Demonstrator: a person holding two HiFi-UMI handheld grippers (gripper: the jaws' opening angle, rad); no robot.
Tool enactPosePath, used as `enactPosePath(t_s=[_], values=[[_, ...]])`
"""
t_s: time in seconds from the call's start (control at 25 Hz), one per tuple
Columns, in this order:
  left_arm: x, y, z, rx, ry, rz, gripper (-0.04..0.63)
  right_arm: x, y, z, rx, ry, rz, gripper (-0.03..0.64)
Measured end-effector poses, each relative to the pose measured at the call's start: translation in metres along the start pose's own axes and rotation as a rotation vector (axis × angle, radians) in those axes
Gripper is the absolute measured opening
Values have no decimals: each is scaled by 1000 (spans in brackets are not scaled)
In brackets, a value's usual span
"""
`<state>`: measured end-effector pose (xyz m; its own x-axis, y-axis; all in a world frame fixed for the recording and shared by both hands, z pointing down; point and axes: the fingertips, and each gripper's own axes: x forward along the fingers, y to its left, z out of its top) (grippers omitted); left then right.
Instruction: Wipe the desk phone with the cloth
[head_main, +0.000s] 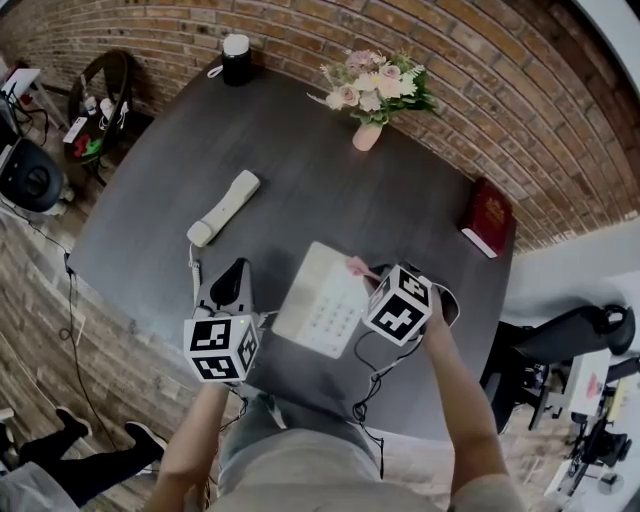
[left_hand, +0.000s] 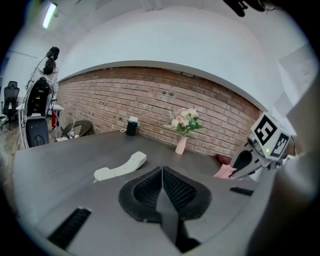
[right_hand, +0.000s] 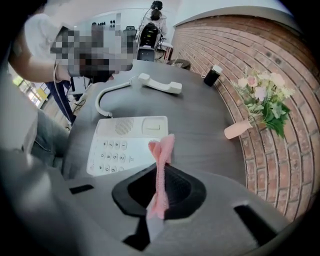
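A dark grey worktop (head_main: 330, 190) with a curved edge fills the middle of the frame. A red brick wall (head_main: 500, 90) runs round it along the top and right, and wood-look floor (head_main: 60, 330) shows at the left.

The desk phone (head_main: 318, 300) lies at lower centre. Its long axis runs up and down the frame with a slight tilt, keypad end towards the person. Its handset (head_main: 224, 207) is off the base, up to the left. It lies on a diagonal from lower left to upper right, and the cord leaves its lower end.

The right gripper (head_main: 366, 273) has its fingers closed on a pink cloth (head_main: 357, 266), held over the phone's upper right edge; I cannot tell whether it touches. The left gripper (head_main: 236, 272) sits just left of the phone, fingers pressed together with nothing between them.

A small pink vase (head_main: 367, 136) at upper centre holds pink and white flowers (head_main: 375, 85). A black cylinder with a white top (head_main: 236, 58) stands at upper left; its contents are hidden. A red book (head_main: 487, 216) lies at the right edge.
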<state>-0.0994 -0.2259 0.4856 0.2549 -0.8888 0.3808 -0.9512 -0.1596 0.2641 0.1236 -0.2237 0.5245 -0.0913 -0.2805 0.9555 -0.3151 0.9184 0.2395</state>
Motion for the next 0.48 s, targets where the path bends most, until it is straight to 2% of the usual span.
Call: enactPosePath(t_s=[0.48], values=[[3,-1,-3,8,9,2,9,10,8,-2,0,-3,32,20]])
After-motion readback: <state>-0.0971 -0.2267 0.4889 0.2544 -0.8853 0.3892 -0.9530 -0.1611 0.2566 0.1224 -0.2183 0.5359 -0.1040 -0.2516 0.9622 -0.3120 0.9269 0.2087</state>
